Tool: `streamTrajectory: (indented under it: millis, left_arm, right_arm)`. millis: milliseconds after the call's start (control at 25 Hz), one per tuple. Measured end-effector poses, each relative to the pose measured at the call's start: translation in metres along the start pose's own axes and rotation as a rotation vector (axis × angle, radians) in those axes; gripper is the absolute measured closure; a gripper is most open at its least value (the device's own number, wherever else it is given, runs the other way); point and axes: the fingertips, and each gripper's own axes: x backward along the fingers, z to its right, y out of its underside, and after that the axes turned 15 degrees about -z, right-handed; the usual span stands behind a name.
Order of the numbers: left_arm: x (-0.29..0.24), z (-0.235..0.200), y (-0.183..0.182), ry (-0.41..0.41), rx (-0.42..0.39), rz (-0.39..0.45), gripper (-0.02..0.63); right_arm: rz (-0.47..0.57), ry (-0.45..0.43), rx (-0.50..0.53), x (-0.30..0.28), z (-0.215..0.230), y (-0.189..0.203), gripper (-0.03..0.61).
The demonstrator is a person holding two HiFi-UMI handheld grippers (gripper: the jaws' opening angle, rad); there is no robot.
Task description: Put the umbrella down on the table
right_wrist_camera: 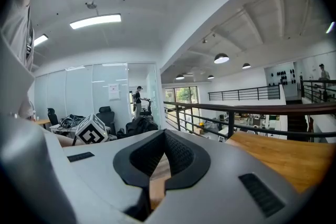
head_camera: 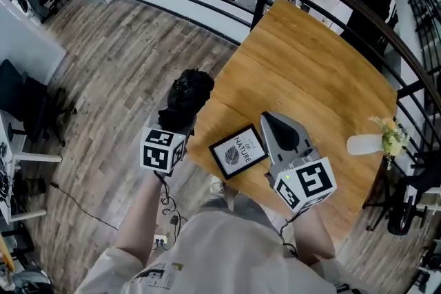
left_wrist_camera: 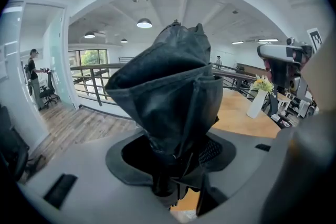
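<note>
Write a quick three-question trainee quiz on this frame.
1. What does the left tool hold? A cup; B umbrella; C book.
2. True or false: the right tool holds nothing.
3. Fill in: in the head view, the vase stands near the table's ___ edge.
Key: 1 B; 2 true; 3 right.

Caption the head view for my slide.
Left tongs grip a folded black umbrella just off the wooden table edge; empty right tongs hover over the table beside a framed print.
</note>
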Motion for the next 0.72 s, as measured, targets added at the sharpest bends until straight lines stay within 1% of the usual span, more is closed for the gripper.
streamTrajectory:
  millis: [160,400,640,720]
  left_arm:
    - [-0.041,0.004,0.011,0.039,0.03,-0.071,0.374]
    - [-0.099,0.003,0.028,0.055,0.079,-0.183,0.374]
    - [-0.151,0.005,0.053,0.046,0.016,-0.304,0.374]
    - [-0.163,0.005,0.06,0.047,0.016,-0.334,0.374]
  right_arm:
    - [-0.045,0.006,0.028,-0.006,0.01,0.016,0.552]
    - [-0.097,-0.013,-0.009,-0.021,0.03,0.041,0.552]
    - [-0.156,-0.038,-0.07,-0.04,0.047,0.074,0.552]
    - [-0.172,-0.05,-0.095,-0.044,0.052,0.084,0.552]
